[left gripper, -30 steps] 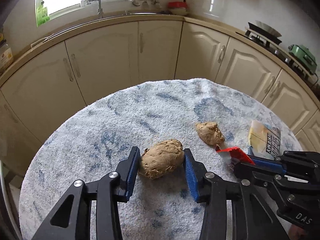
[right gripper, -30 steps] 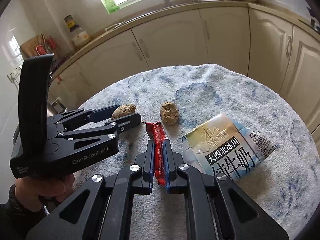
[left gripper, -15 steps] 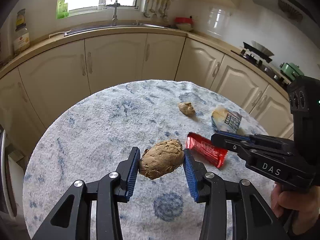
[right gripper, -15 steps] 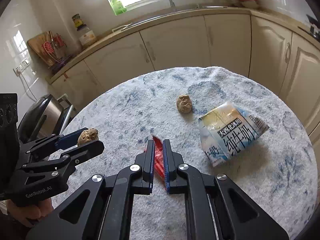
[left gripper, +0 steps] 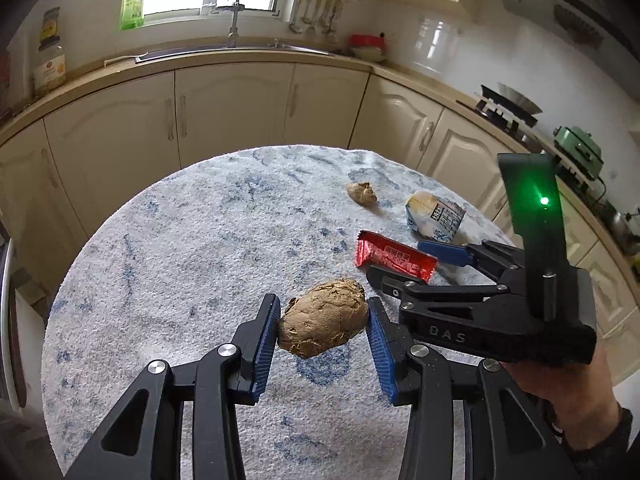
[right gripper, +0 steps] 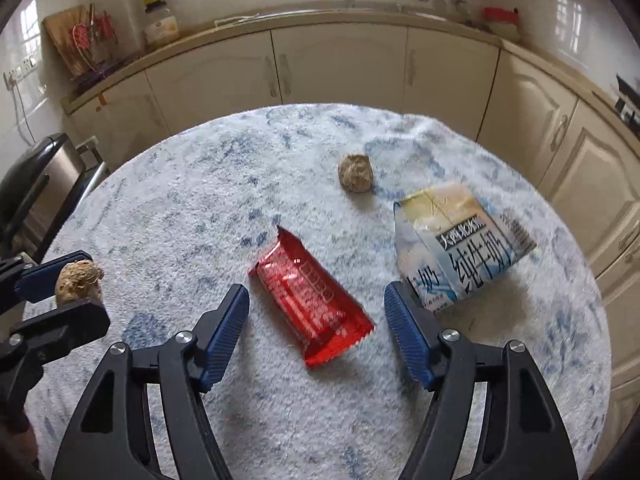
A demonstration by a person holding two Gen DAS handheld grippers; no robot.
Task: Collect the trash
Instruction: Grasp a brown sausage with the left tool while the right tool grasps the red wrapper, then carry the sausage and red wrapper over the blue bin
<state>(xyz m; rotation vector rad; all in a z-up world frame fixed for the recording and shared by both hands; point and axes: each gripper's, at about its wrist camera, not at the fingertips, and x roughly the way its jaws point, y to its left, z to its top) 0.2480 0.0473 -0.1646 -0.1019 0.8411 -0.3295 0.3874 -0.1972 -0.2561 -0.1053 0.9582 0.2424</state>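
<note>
Bin (right gripper: 38, 184) at left edge of right wrist view: cut off, opening hidden. Left gripper (right gripper: 56, 292) lower left there: body clipped by frame. Milk carton (right gripper: 460, 240) right of centre: motion-blurred, small print unreadable. Red wrapper (left gripper: 394, 256) in left wrist view: near end hidden behind right gripper (left gripper: 404, 260).

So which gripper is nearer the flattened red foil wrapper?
Right. The right gripper straddles the red wrapper, jaws opening; the left gripper holds a brown paper wad off to its side.
</note>
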